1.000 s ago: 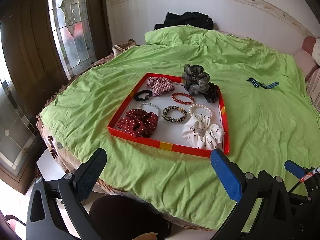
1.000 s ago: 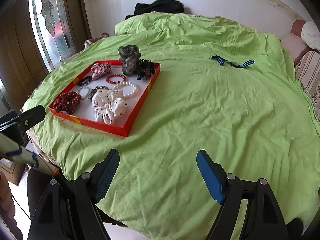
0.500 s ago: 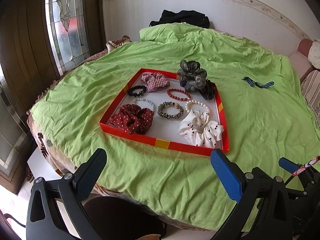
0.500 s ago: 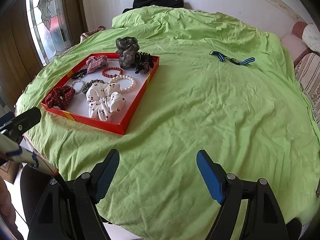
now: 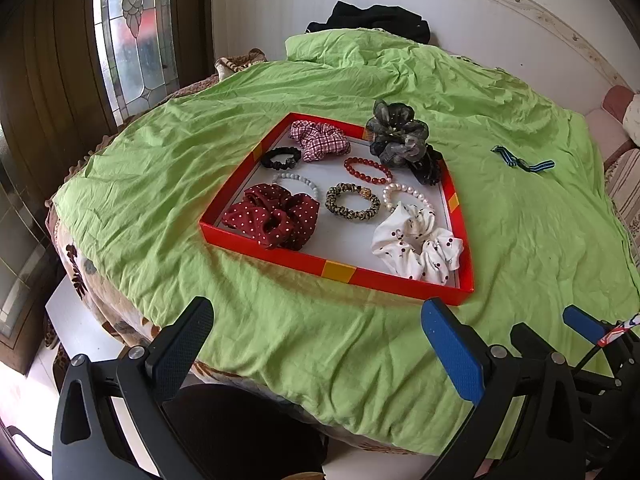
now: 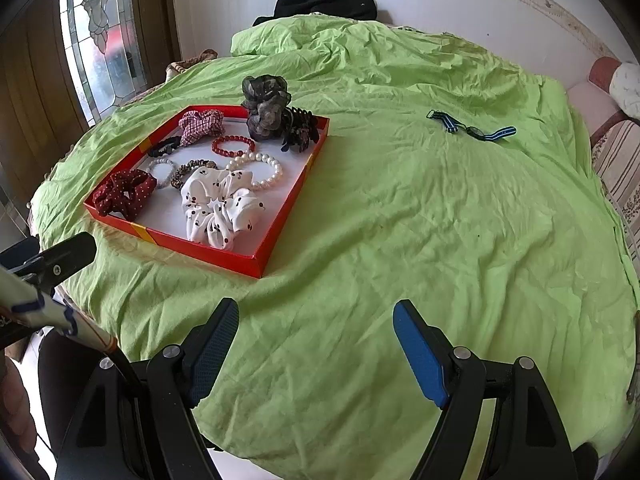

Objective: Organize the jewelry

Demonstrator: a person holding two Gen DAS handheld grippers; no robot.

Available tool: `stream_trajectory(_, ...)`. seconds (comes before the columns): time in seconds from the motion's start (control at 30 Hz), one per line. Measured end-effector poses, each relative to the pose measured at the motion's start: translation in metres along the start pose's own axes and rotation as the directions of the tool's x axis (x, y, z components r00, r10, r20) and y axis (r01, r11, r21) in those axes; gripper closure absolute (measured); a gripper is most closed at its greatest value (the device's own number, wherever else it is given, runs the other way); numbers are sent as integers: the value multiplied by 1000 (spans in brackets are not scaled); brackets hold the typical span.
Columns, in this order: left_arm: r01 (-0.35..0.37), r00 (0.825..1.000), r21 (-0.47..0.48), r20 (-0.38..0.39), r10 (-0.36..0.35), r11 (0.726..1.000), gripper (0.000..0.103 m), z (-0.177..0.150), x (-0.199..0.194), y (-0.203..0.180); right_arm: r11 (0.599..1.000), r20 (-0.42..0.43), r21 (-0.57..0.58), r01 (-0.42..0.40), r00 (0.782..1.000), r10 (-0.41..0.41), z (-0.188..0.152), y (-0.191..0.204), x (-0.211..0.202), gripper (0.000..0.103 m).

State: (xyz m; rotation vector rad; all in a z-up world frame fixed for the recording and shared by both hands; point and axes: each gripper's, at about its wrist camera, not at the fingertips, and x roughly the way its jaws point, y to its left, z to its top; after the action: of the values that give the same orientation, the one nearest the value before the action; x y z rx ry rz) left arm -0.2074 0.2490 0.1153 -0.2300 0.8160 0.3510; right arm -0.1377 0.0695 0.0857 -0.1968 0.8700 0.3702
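A shallow red tray (image 5: 335, 271) (image 6: 276, 251) lies on the green cloth. It holds a dark red dotted scrunchie (image 5: 272, 214), a white cherry-print scrunchie (image 5: 416, 242) (image 6: 218, 208), a leopard bracelet (image 5: 352, 200), a red bead bracelet (image 5: 368, 170) (image 6: 234, 146), a pearl bracelet (image 6: 256, 170), a checked scrunchie (image 5: 318, 140), a small black hair tie (image 5: 280, 158) and a grey flower clip (image 5: 396, 134) (image 6: 266, 108). A blue striped watch (image 5: 522, 159) (image 6: 472, 128) lies on the cloth apart from the tray. My left gripper (image 5: 316, 330) hangs open before the tray's near edge. My right gripper (image 6: 316, 332) is open over bare cloth.
The round table's green cloth (image 6: 440, 220) is rumpled and bunched at the far side, where a black garment (image 5: 376, 20) lies by the wall. A stained-glass door (image 5: 132, 28) stands to the left and a cushioned seat (image 6: 608, 92) to the right. A dark chair (image 5: 240, 432) sits below the near edge.
The left view has sunk and come nearer to the tray, which now looks larger. The right view has barely shifted. Both grippers stay open.
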Motion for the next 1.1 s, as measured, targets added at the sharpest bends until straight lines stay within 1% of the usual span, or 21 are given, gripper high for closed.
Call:
stream_trajectory(0.27,29,999,-2,-23,-29,1000,0,0,4,0,1000,-2,12,-2,1000,2,0,-2,0,19)
stream_trajectory(0.63,57,998,8,-29,-56,998,0,-2,3,-3,1000,26,26,4,1000,-5,0,-4,-7,18)
stream_trajectory(1.1,61,998,8,-33,-60,998,0,-3,2,-2,1000,34,10,13,999,-13,0,1,-9,18)
